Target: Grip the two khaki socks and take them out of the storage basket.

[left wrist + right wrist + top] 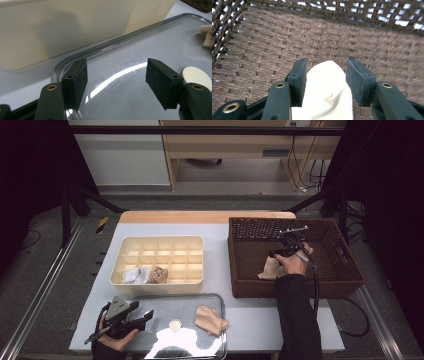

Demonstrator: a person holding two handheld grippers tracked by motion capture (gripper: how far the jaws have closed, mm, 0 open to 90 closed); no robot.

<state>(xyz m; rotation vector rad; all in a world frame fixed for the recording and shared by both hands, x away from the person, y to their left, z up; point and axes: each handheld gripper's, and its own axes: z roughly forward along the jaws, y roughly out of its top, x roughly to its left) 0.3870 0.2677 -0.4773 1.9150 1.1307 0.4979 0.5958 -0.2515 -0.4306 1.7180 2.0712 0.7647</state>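
Sock (325,92) lies inside the brown basket (345,285), between the open jaws of the right gripper (326,75), long way pointing ahead. Left gripper (116,82) waits open, far from the basket, over the tray (150,27).

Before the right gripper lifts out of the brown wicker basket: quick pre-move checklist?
1. Right gripper inside the brown wicker basket: ok.
2. Cream cloth piece between its jaws: ok.
3. Pads pressing on the cloth: cannot tell; one side touches, a gap shows at the other.
4. Left gripper open with nothing between the jaws, over the clear plastic tray: ok.
5. Beige cloth piece on the tray, apart from the left gripper: ok.
6. Free cells in the cream divided plastic box: ok; two front cells hold cloth.
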